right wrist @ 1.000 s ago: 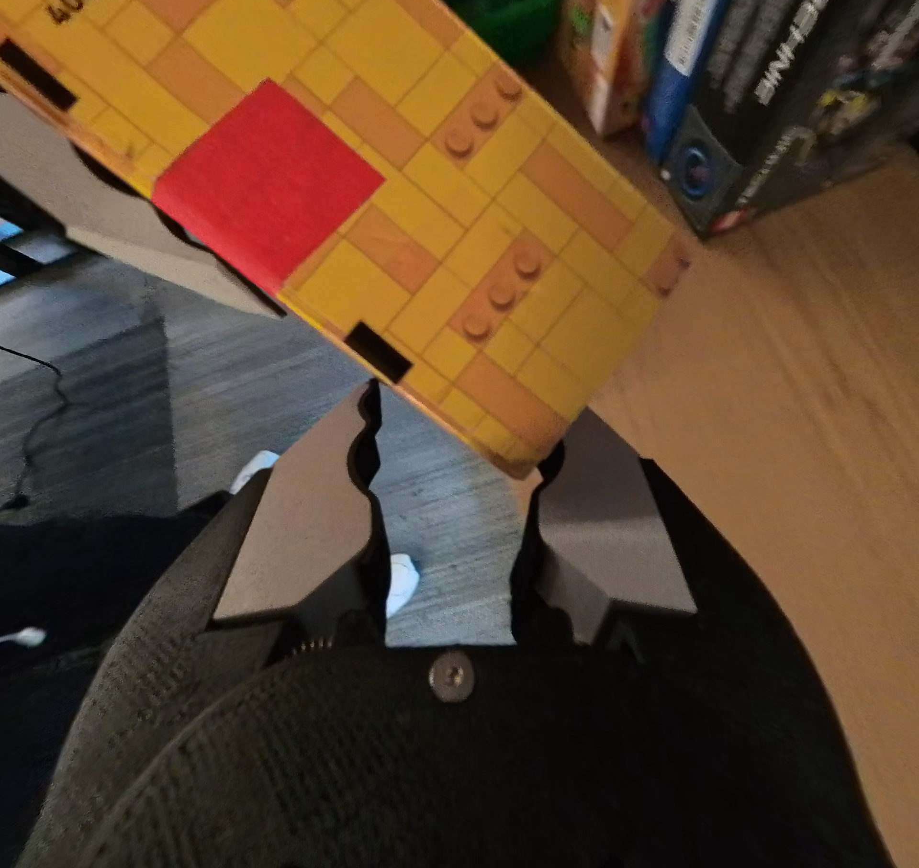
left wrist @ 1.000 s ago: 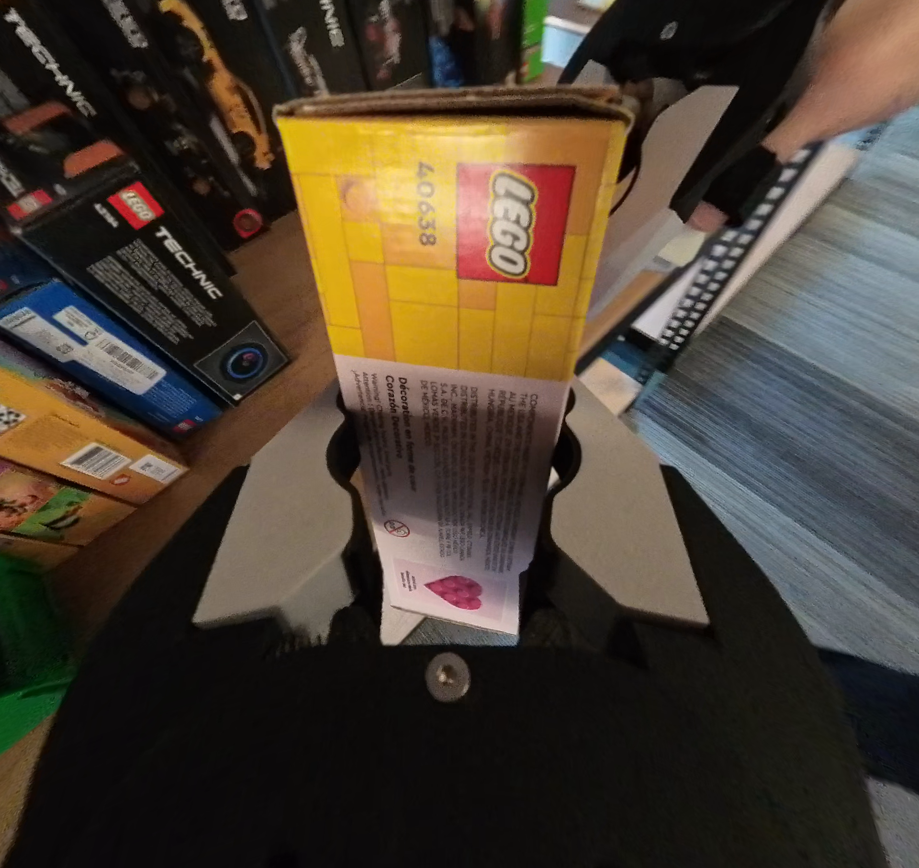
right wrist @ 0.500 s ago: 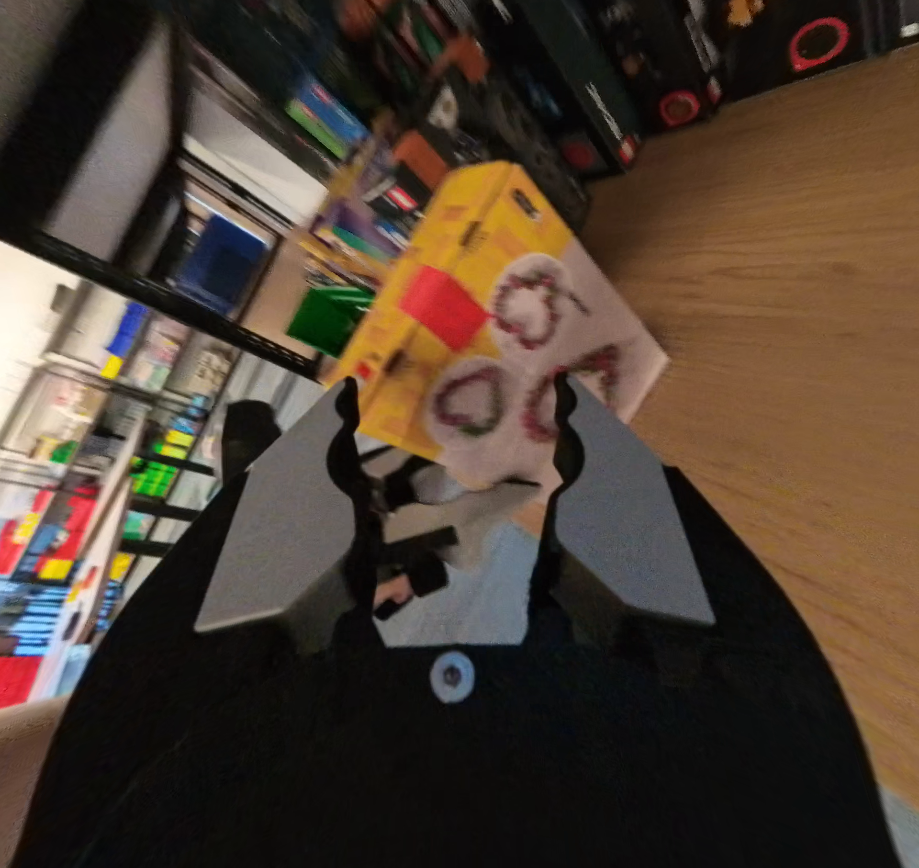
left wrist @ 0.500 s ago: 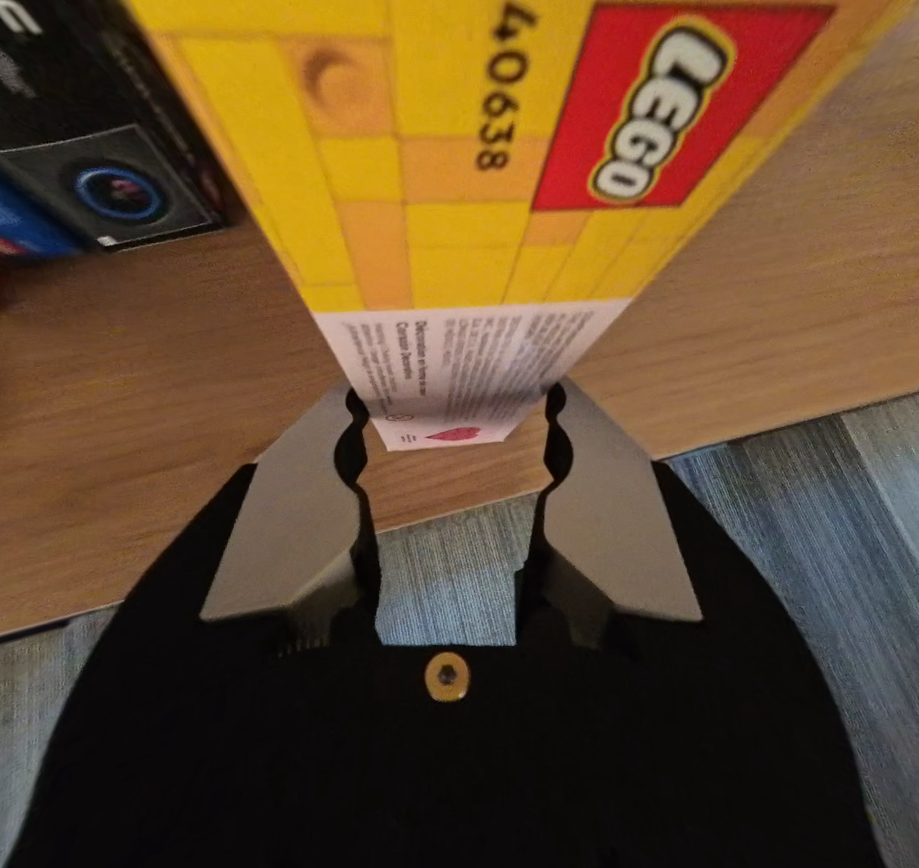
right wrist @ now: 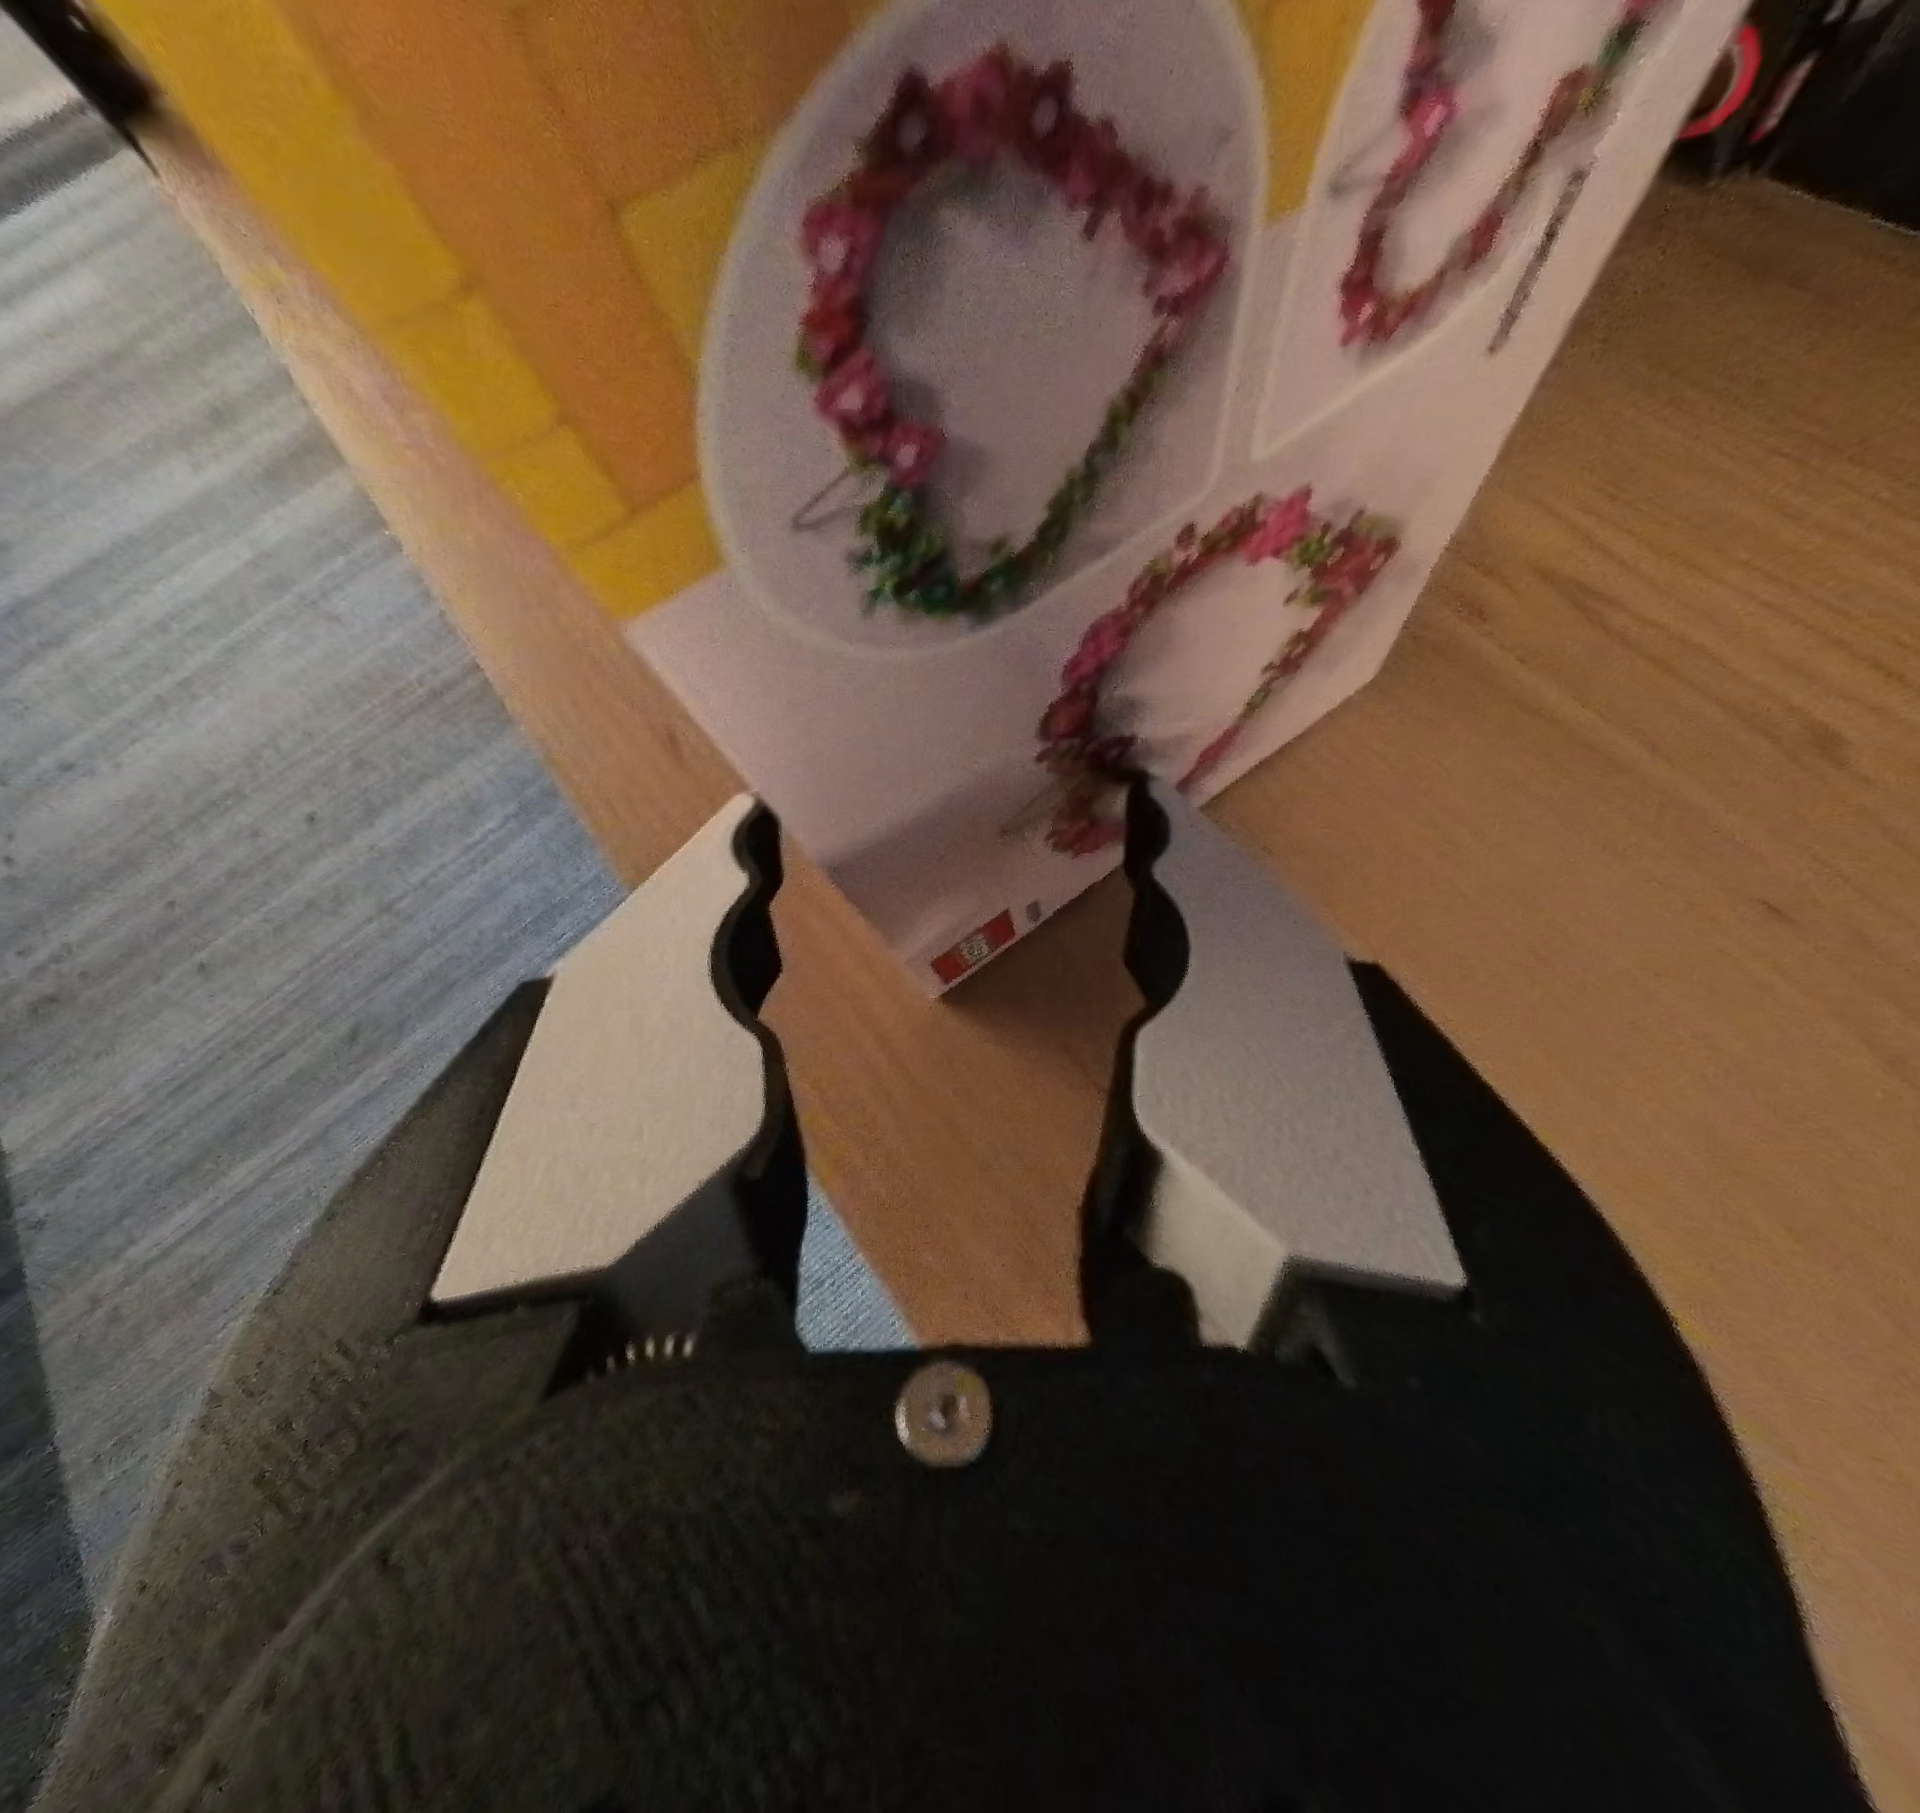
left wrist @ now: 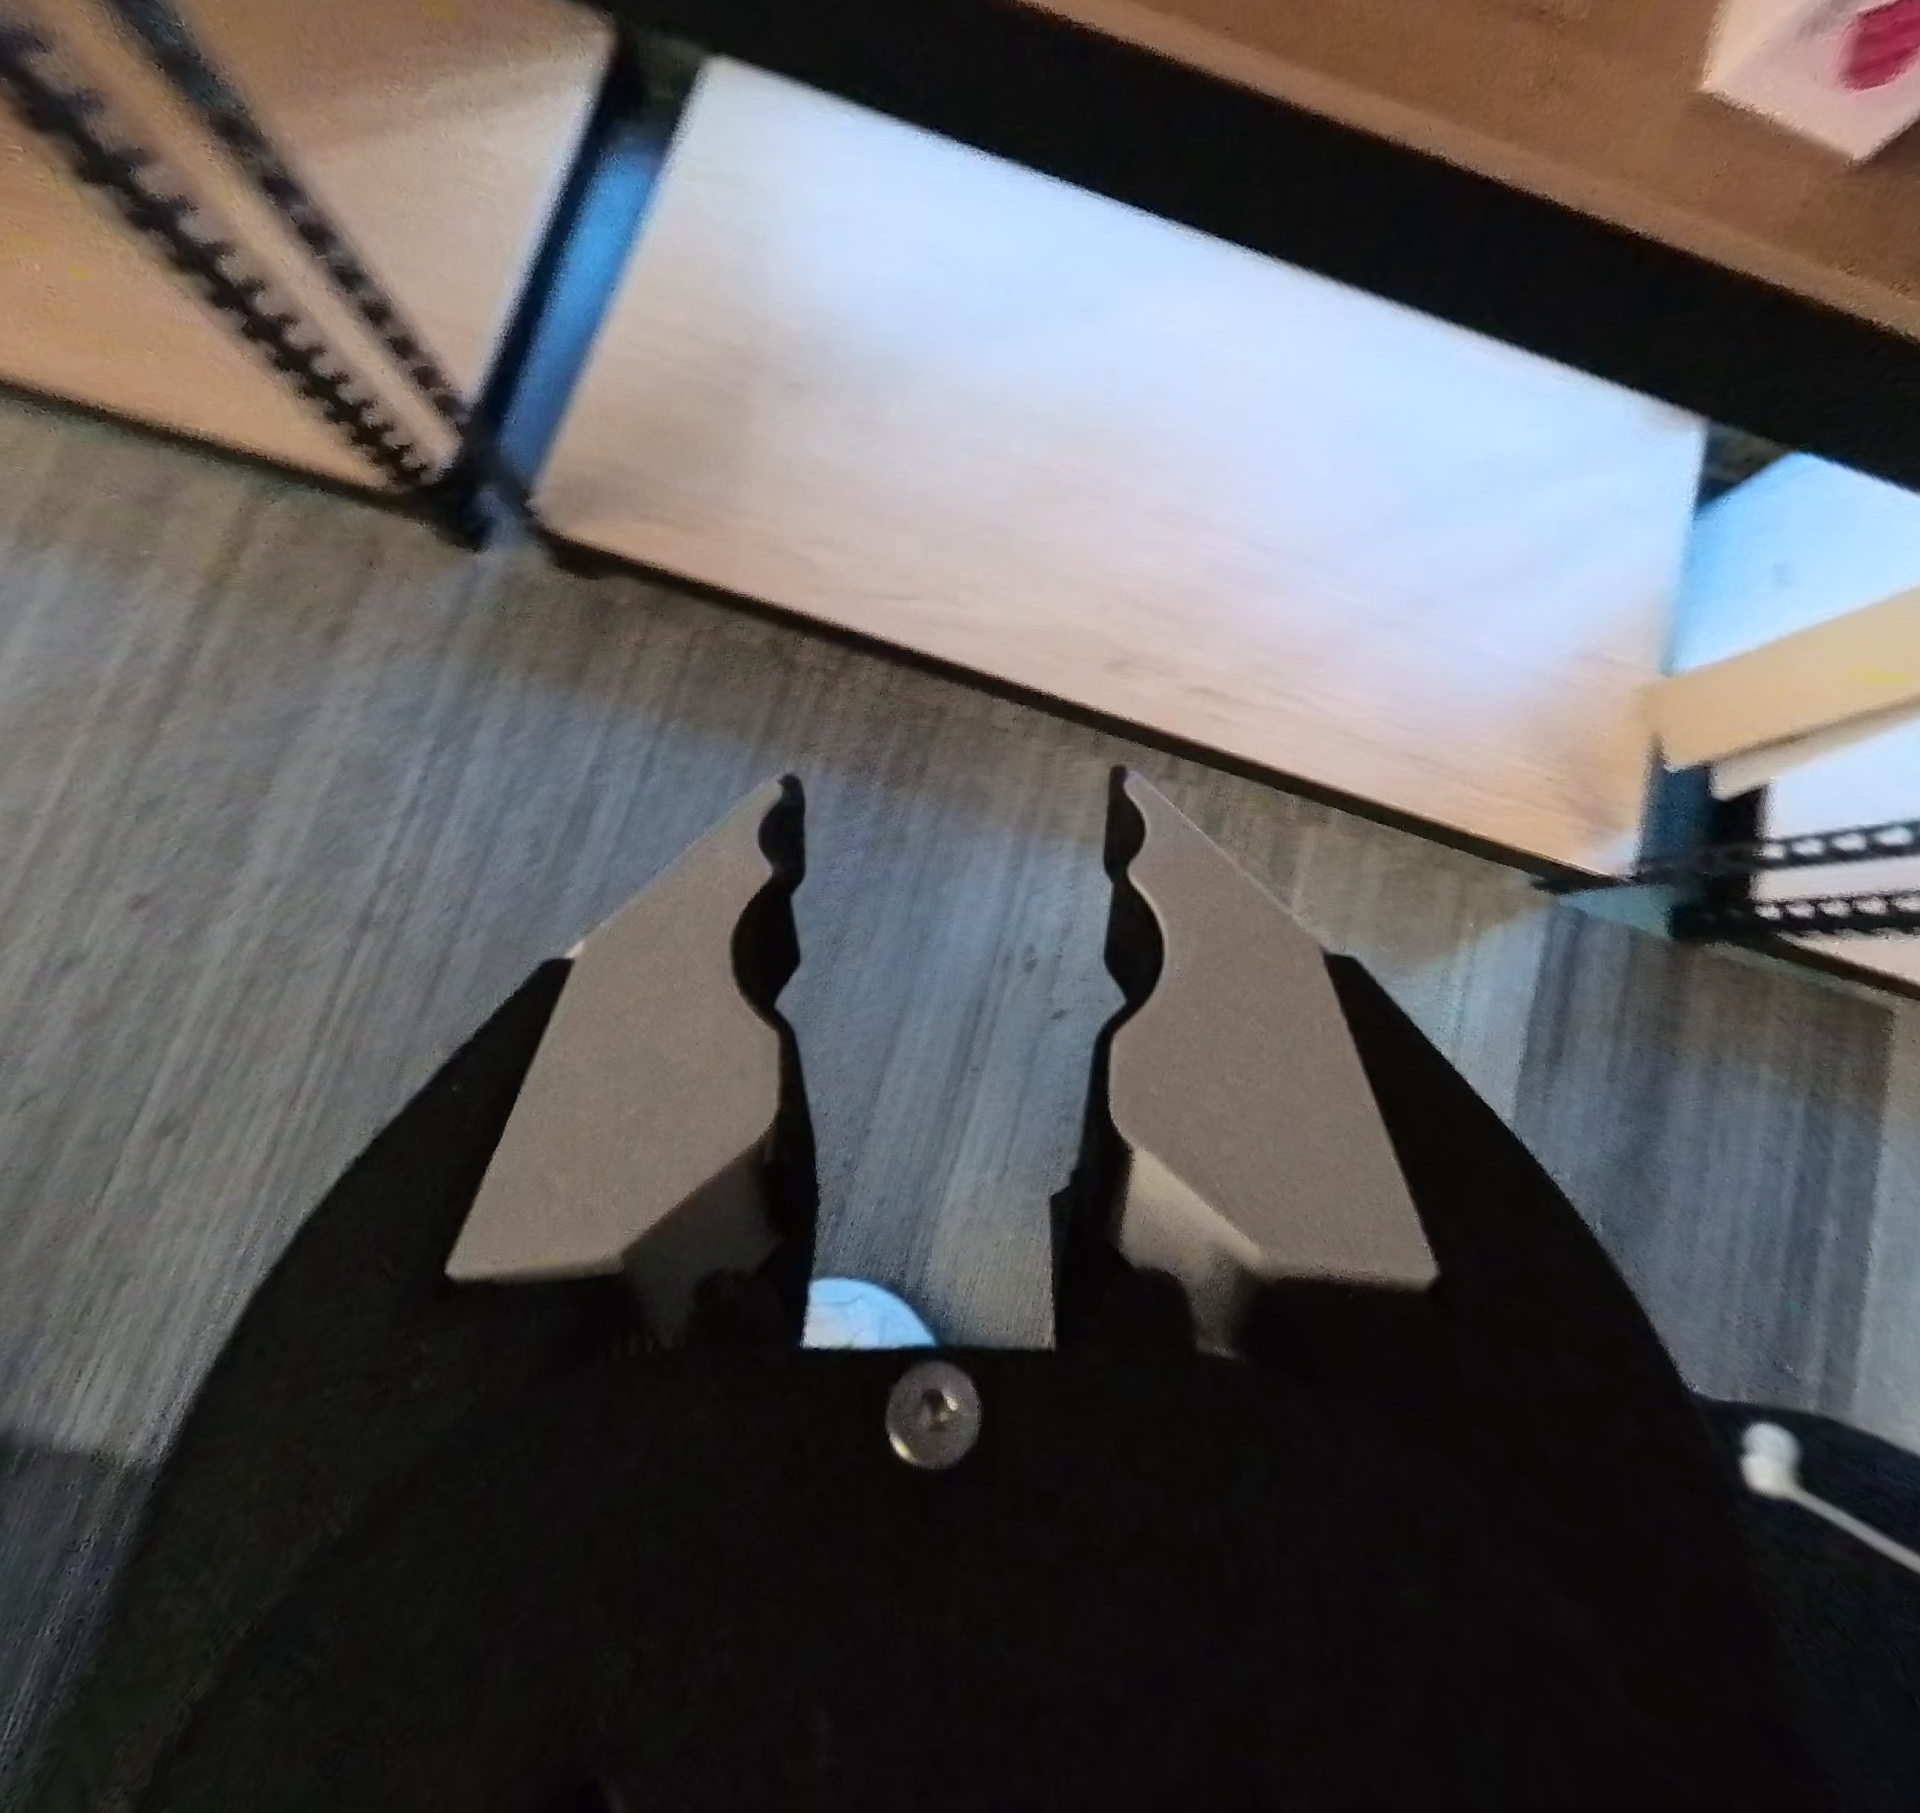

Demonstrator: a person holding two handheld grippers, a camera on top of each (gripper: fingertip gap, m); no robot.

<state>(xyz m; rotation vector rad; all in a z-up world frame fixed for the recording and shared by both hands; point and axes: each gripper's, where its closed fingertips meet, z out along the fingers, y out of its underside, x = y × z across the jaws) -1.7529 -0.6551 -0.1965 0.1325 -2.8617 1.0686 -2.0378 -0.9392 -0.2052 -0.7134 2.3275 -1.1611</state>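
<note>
Pale wooden shelving point(right wrist: 1558, 828) with black metal edging fills both views, above a grey streaked floor point(right wrist: 208, 724).

On the wooden board stands a yellow and white cardboard box printed with pink flower wreaths point(right wrist: 935, 309). It is upright, close to the board's front edge, with one lower corner turned toward the camera. The right gripper point(right wrist: 951, 807) faces that corner. Its jaws stand wide apart and clamp nothing, and the box's lower corner shows in the gap between the two grey fingertips. Blur makes it hard to tell whether either fingertip touches the cardboard; they look just short of it. Dark boxes point(right wrist: 1849, 49) stand farther back on the same board, well apart from the yellow one.

The left gripper point(left wrist: 951, 787) hangs lower and points at the floor point(left wrist: 312, 828) and at a pale lower shelf board point(left wrist: 1039, 413). Its jaws are likewise spread and empty, with only floor between them. A white corner of the box point(left wrist: 1829, 18) shows at the top right of its view, well apart from the fingers. A black perforated metal upright point(left wrist: 208, 205) slants across the left side.
</note>
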